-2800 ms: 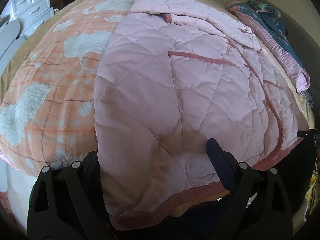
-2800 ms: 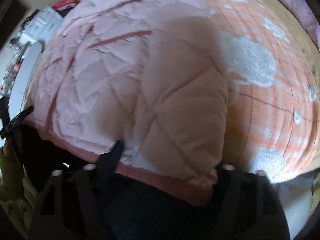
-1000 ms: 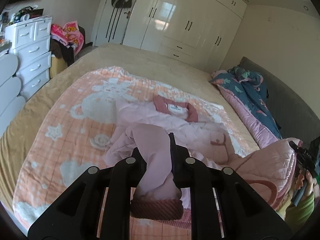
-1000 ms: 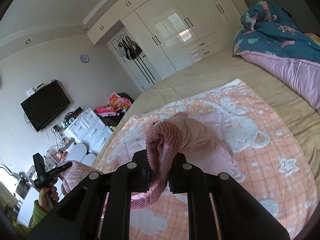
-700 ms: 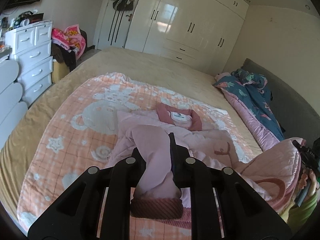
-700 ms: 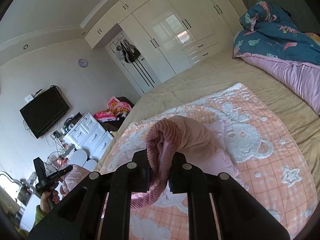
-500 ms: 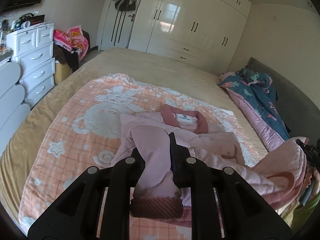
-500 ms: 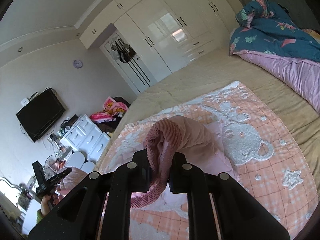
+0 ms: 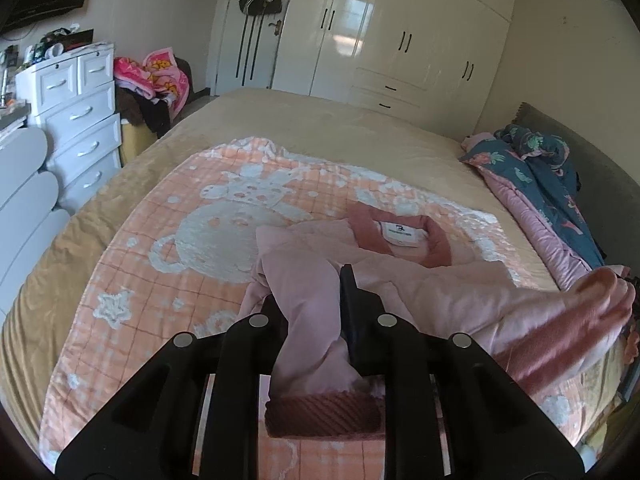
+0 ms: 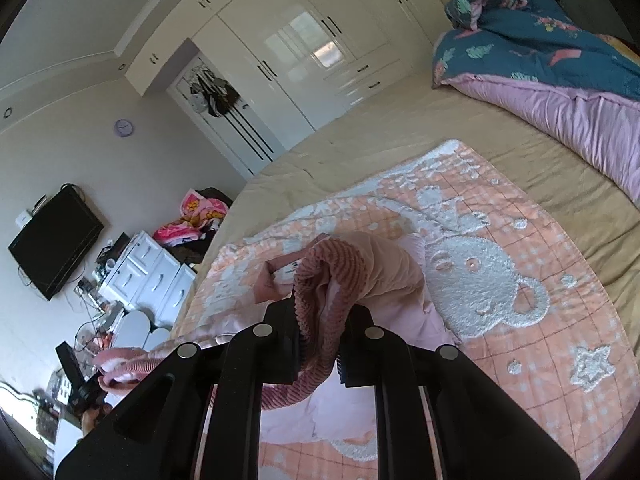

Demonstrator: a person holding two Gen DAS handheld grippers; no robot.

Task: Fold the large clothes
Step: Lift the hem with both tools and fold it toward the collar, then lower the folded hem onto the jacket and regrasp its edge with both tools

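Both claws clenched on the jacket. My left gripper pinches a fold of pink quilting at lower centre of its view, the ribbed hem hanging below the jaws. My right gripper pinches the ribbed hem itself at centre of its view, cloth bunched over the jaws.

Why held so: a hem corner in each claw lets me carry the bottom edge as one line toward the collar, which lies flat on the blanket at mid-frame of the left view. The upper body of the jacket rests on the blanket and anchors the fold; the lower part is lifted and sags between the claws, running off to the right edge of the left view.

Judgement: bottom-to-top fold in progress, hem not yet laid down. Next: lower both corners level near the collar, then release. Risk: uneven corners give a skewed fold.
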